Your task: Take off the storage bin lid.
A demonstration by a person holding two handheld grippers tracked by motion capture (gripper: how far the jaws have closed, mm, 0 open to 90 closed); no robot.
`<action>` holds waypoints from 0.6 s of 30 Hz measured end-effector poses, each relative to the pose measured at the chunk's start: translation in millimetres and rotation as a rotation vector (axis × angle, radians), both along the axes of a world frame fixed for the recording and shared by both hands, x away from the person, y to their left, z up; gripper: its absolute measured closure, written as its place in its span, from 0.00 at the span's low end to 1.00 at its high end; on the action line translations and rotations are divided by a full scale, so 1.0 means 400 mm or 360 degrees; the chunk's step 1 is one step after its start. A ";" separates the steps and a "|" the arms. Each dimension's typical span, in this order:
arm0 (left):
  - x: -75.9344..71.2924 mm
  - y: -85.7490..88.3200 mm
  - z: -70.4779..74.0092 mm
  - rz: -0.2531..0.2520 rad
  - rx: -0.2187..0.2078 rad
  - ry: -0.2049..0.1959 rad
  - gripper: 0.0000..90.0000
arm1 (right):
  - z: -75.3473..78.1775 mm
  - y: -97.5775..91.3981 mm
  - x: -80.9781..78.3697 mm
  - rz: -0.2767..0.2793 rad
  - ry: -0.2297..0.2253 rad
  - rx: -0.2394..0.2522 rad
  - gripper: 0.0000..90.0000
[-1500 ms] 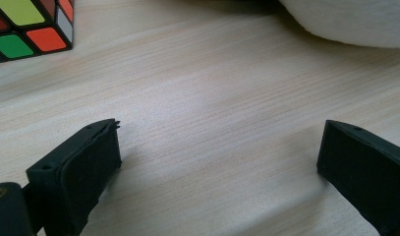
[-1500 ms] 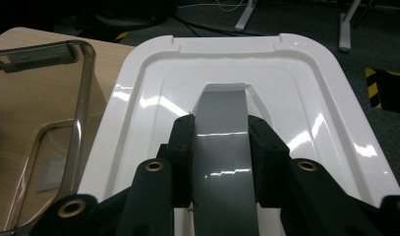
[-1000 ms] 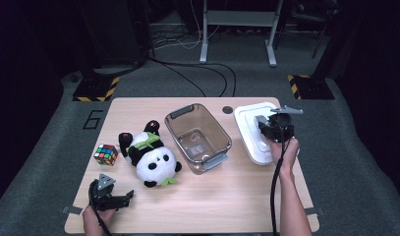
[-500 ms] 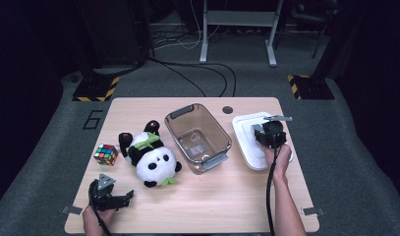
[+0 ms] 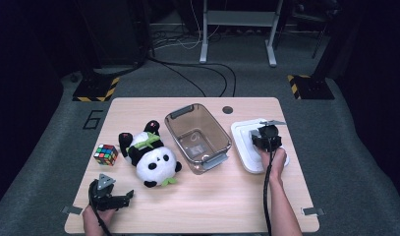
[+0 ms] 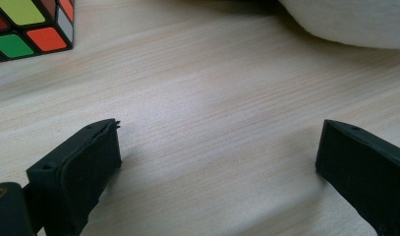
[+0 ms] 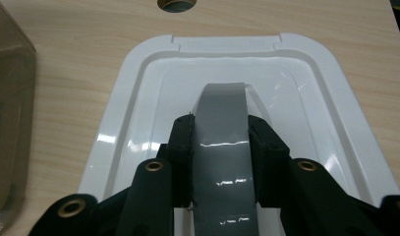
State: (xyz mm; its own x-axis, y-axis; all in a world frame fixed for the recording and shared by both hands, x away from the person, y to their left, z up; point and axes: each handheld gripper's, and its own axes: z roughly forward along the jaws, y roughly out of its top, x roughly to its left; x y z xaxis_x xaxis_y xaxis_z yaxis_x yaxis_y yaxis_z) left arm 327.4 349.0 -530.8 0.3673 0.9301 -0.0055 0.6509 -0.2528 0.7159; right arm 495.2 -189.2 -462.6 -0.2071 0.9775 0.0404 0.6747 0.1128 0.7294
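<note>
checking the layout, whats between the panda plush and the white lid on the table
The clear plastic bin stands between the panda plush and the white lid, seen in the high view.

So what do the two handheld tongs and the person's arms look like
Both tongs are matte black. The left tongs carry a grey three-cornered plate on top and have two blocky black jaws with small screw holes. The right tongs show brass-coloured rivets at the linkage, and a black cable trails back along the forearm. The forearms are bare, no sleeves in sight.
</note>
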 end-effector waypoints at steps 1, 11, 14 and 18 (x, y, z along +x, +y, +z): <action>0.000 0.000 0.000 0.0002 0.0000 -0.0001 0.03 | -0.005 0.001 0.001 -0.0010 0.0000 0.0008 0.74; 0.000 0.000 0.000 0.0000 0.0005 0.0000 0.03 | -0.045 -0.006 0.010 -0.0039 0.0050 0.0064 0.74; 0.000 0.000 0.000 0.0001 0.0005 -0.0001 0.03 | -0.056 -0.006 0.011 -0.0034 0.0050 0.0051 0.74; 0.000 0.000 0.000 0.0002 0.0005 -0.0003 0.03 | -0.070 -0.007 0.010 -0.0024 0.0088 0.0048 0.74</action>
State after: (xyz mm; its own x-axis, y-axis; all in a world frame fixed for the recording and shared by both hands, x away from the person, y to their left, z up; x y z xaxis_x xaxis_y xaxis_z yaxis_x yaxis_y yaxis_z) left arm 327.4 349.0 -530.7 0.3664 0.9305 -0.0021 0.6498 -0.2543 0.7163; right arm 499.3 -192.2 -490.5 -0.1887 0.9787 0.0809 0.7154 0.0806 0.6941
